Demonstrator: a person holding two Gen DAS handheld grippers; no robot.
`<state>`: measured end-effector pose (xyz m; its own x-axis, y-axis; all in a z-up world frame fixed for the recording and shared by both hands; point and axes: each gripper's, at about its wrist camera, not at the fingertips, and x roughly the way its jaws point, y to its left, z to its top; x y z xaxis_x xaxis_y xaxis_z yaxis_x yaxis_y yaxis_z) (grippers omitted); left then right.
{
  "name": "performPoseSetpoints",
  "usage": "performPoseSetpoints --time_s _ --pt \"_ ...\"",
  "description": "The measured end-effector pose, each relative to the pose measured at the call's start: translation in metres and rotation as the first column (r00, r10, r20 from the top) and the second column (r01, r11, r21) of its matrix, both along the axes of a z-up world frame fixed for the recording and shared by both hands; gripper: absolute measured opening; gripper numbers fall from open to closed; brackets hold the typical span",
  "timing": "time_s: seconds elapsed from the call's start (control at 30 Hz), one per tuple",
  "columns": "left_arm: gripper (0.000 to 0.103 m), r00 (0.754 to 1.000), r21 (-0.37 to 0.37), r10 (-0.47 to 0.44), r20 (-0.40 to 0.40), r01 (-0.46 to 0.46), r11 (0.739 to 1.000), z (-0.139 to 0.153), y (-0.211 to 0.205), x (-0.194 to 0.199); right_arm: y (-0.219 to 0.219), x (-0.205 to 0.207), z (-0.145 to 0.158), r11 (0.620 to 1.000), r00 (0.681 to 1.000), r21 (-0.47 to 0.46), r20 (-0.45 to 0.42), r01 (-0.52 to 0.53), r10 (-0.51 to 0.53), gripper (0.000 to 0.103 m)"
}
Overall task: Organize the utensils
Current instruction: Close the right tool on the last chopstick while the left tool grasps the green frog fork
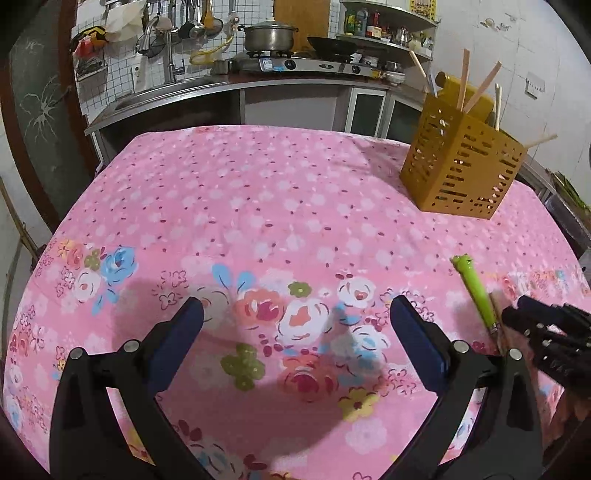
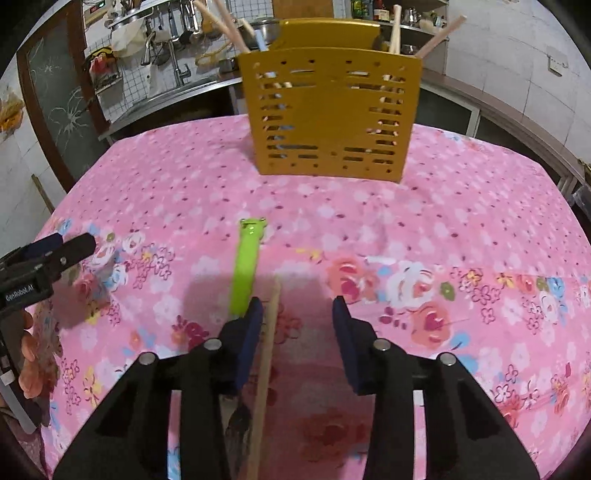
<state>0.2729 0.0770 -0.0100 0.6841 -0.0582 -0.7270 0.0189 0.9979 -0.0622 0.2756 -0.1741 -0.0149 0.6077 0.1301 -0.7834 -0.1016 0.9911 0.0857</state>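
A yellow slotted utensil holder (image 2: 328, 110) stands on the pink floral tablecloth (image 2: 461, 206), with several wooden chopsticks sticking out; it shows at the far right in the left wrist view (image 1: 461, 166). A green frog-handled utensil (image 2: 245, 266) and a wooden chopstick (image 2: 267, 350) lie on the cloth. My right gripper (image 2: 297, 314) is open low over them, the chopstick between its fingers next to the left pad, the green utensil just outside it. My left gripper (image 1: 295, 306) is open and empty over the cloth, to the left of the green utensil (image 1: 478, 291).
A kitchen counter with a sink, a gas stove and a steel pot (image 1: 269, 35) runs behind the table. Shelves with bottles (image 1: 369, 24) hang at the back right. The right gripper (image 1: 546, 328) shows at the right edge of the left wrist view.
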Motion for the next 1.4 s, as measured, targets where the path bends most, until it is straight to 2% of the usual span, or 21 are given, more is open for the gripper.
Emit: performPoseSetpoints --time_s 0.07,0.17,0.33,0.4,0.63,0.8,1.0,1.07,1.13,1.17,1.3,1.37,1.4 --pt "0.098 1.0 0.002 0.004 -0.005 -0.004 1.0 -0.001 0.0 0.001 0.002 0.001 -0.003 1.0 1.0 -0.016 -0.019 -0.005 0.005 0.028" --pt "0.098 1.0 0.003 0.012 -0.012 -0.012 1.0 -0.001 -0.001 0.001 0.005 0.004 -0.005 1.0 0.999 -0.021 -0.034 -0.002 0.001 0.023" --pt "0.098 0.999 0.007 0.032 -0.02 -0.032 0.999 0.0 -0.005 0.003 0.006 0.008 -0.006 0.999 0.998 -0.012 -0.059 0.029 -0.03 0.021" --pt "0.098 0.999 0.009 0.04 -0.03 -0.039 0.999 -0.001 -0.01 0.005 0.004 0.012 -0.005 0.999 0.997 -0.011 -0.063 0.037 -0.038 0.009" --pt "0.097 0.998 -0.022 -0.014 -0.053 0.013 1.0 0.004 -0.044 0.008 -0.034 0.017 0.0 0.997 0.996 0.027 -0.057 0.066 -0.064 0.006" --pt "0.093 0.994 -0.087 -0.058 -0.093 0.05 0.995 0.003 -0.079 0.017 -0.079 0.023 0.003 0.992 0.991 0.04 -0.056 0.122 -0.119 0.006" --pt "0.076 0.98 -0.09 -0.126 -0.154 0.113 0.989 -0.009 -0.13 0.036 -0.118 0.03 0.0 0.983 0.982 0.03 -0.057 0.181 -0.179 0.006" --pt "0.06 0.973 -0.075 -0.138 -0.186 0.126 0.989 -0.017 -0.147 0.044 -0.125 0.032 -0.003 0.981 0.98 0.028 -0.061 0.191 -0.189 0.006" --pt "0.051 0.967 -0.047 -0.135 -0.215 0.127 0.991 -0.025 -0.158 0.051 -0.129 0.033 -0.007 0.981 0.98 0.033 -0.067 0.191 -0.189 0.006" --pt "0.051 0.971 -0.013 -0.125 -0.205 0.125 0.992 -0.025 -0.163 0.053 -0.13 0.033 -0.008 0.981 0.98 0.036 -0.07 0.191 -0.188 0.006" --pt "0.048 0.968 0.017 -0.126 -0.217 0.132 0.991 -0.025 -0.169 0.064 -0.13 0.038 -0.01 0.982 0.98 0.04 -0.084 0.185 -0.181 0.006" --pt "0.033 0.965 0.025 -0.117 -0.234 0.127 0.992 -0.024 -0.168 0.072 -0.13 0.043 -0.01 0.982 0.978 0.036 -0.099 0.185 -0.181 0.006" --pt "0.03 0.964 0.025 -0.118 -0.24 0.127 0.992 -0.024 -0.168 0.074 -0.131 0.047 -0.009 0.982 0.976 0.035 -0.115 0.188 -0.183 0.006"
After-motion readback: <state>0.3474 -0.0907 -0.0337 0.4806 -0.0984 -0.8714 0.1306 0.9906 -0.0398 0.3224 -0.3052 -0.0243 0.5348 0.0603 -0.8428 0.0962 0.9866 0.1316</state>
